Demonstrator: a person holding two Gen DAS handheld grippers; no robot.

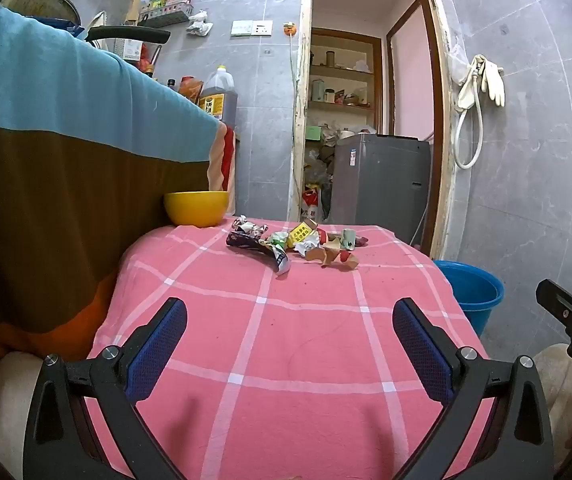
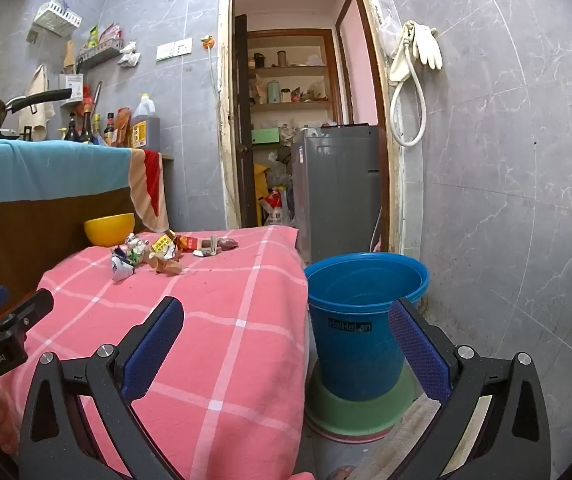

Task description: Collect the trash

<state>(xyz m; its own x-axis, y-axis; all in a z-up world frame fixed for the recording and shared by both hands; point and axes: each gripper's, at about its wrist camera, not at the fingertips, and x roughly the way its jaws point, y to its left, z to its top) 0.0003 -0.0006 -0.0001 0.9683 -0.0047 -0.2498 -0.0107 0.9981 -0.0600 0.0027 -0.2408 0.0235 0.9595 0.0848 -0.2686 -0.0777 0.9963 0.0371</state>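
Left wrist view: I see my left gripper (image 1: 289, 344) low over the near part of the pink checked cloth (image 1: 270, 332), its blue-padded fingers (image 1: 158, 348) spread wide with nothing between them.
Right wrist view: my right gripper (image 2: 286, 348) is likewise released and empty, hanging at the table's right edge, one finger over the cloth and the other in front of the blue bucket (image 2: 365, 320).
Trash: a loose heap of crumpled wrappers (image 1: 297, 246) lies on the far half of the cloth, well apart from both grippers; a dark wrapper with a silver end (image 1: 262, 250) sticks out at its left and near side, and torn brown paper (image 1: 331, 256) sits at its right.
Yellow bowl: the yellow bowl (image 1: 196, 208) stands at the far left corner of the table, just beside the heap, against a cloth-draped counter (image 1: 66, 120).
Bucket: it stands on the floor just right of the table, upright on a green base (image 2: 349, 412); what I can see of its inside looks bare.
Other gripper in frame: in the left wrist view I catch the right gripper's tip at the right edge, near the bucket.
Background: a grey appliance (image 2: 337, 188) sits in the doorway beyond the table.
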